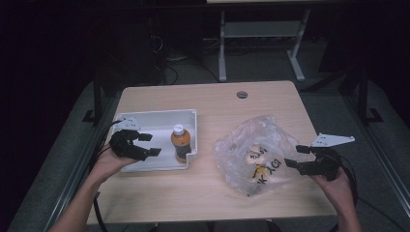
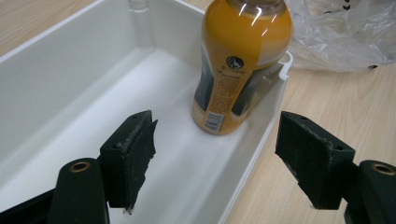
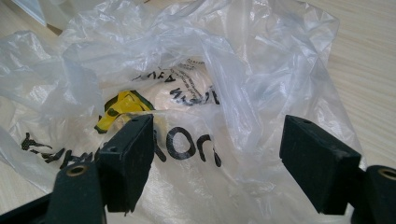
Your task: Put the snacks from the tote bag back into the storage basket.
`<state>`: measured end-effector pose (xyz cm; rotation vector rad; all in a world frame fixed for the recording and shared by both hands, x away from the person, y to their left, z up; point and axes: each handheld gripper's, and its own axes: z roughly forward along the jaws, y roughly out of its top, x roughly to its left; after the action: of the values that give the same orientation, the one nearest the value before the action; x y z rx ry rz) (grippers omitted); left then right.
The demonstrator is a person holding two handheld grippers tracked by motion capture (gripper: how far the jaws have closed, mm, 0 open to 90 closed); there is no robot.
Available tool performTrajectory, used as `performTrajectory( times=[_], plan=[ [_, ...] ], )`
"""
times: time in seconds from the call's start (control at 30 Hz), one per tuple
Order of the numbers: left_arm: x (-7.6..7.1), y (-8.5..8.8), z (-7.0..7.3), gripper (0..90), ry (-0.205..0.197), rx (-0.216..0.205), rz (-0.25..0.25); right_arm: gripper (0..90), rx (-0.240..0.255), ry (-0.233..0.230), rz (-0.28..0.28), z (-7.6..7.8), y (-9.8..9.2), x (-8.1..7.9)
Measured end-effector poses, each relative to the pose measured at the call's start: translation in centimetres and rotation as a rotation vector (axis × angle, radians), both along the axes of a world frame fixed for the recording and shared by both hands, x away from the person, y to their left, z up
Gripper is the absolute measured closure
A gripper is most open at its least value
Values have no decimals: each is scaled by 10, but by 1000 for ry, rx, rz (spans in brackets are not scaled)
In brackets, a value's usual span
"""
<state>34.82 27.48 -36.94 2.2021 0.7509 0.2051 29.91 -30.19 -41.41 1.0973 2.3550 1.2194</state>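
Two black claws work over one pale wood-grain table (image 1: 212, 101): the left claw (image 1: 151, 144) hangs wide open and empty over the near end of one smooth white rectangular plastic bin (image 1: 159, 118), one rough foam pad (image 2: 140, 149) inside its wall and the other outside. One round plastic bottle (image 2: 238, 65) of orange drink stands upright in the bin just ahead of that claw. The right claw (image 3: 217, 158) is likewise spread wide, gripping nothing, its pads at the edge of one crinkled clear plastic bag (image 3: 187, 70) with black lettering.

A smooth, shiny plastic bottle (image 2: 240, 60) was seen in a white plastic tray (image 2: 70, 79). A thin, crinkly clear bag (image 3: 261, 60) was laid on pale wood table (image 1: 217, 99).
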Motion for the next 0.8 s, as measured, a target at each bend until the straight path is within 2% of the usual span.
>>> performTrajectory(
  times=[0.17,0.23,0.37,0.53,0.7,0.8],
  plan=[
    [-3,3,-8,274,0,0,7,258,0,-1,-1,0,0,-1],
    [-5,5,-11,274,-1,14,10,258,-1,-1,1,0,1,-1],
    [-8,9,-18,272,2,4,27,258,-1,1,1,0,2,-1],
    [-13,16,-25,272,-12,7,39,258,-4,0,3,-1,2,-1],
    [-19,19,-32,269,-3,12,46,258,-4,3,6,-1,3,-1],
    [-22,19,-35,269,-14,12,49,258,-6,6,8,-2,3,-1]
  ],
)
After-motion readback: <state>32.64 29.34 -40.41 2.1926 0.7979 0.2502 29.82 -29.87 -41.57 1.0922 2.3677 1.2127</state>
